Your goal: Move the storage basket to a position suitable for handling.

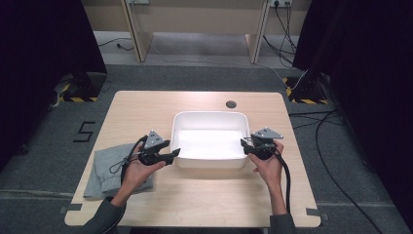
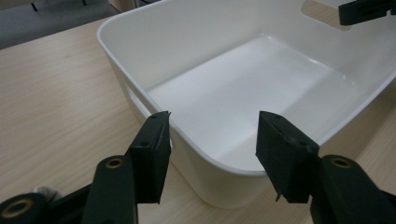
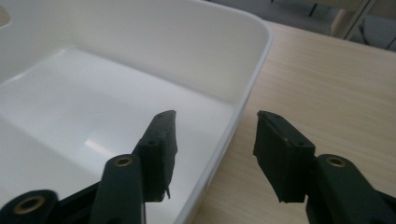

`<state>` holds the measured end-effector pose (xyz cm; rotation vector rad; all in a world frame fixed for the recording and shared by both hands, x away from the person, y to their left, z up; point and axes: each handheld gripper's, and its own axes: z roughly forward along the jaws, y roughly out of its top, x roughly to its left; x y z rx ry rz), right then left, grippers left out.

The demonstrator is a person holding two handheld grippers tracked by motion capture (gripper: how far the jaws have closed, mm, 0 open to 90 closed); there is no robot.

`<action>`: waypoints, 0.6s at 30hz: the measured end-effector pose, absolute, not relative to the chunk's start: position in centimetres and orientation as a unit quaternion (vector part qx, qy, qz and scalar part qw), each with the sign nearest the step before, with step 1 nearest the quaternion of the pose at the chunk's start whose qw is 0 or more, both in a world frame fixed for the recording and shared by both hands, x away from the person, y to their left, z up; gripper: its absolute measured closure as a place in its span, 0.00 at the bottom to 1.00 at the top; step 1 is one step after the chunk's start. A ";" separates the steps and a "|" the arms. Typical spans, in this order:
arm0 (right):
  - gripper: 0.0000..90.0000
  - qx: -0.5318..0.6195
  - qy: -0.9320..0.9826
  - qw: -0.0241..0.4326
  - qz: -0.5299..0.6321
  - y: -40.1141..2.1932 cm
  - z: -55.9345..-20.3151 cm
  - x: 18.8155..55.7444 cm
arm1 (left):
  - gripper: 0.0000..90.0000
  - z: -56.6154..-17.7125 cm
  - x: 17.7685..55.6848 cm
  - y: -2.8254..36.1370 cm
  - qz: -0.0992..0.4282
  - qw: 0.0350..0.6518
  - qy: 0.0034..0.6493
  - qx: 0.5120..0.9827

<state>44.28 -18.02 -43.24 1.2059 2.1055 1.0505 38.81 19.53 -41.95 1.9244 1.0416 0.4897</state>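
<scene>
A white rectangular plastic tub (image 1: 209, 114) sits empty in the middle of the wooden table (image 1: 146, 105). My left gripper (image 1: 176, 152) is at its front left corner. In the left gripper view the left gripper (image 2: 212, 135) is open and straddles the tub's wall (image 2: 154, 42), one jaw outside and one over the inside, neither pressing. My right gripper (image 1: 243, 144) is at the tub's right wall. In the right gripper view the right gripper (image 3: 215, 135) is open, with the tub's rim (image 3: 254, 65) between its jaws and a gap on each side.
A folded grey cloth (image 1: 104, 170) lies at the table's front left, under my left forearm. A round cable hole (image 1: 231, 104) is in the tabletop behind the tub. Black curtains hang on both sides, and cables run across the floor on the right.
</scene>
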 end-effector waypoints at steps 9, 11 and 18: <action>0.39 0.450 0.749 0.232 0.427 -20.5 -40.7 40.6 | 0.40 -41.6 36.8 22.9 0.186 0.422 0.442 0.770; 0.38 0.452 0.744 0.228 0.436 -21.1 -40.4 39.8 | 0.39 -41.8 36.5 24.0 0.188 0.416 0.451 0.767; 0.37 0.460 0.736 0.236 0.436 -22.6 -40.2 37.0 | 0.34 -42.8 35.6 26.1 0.199 0.379 0.478 0.767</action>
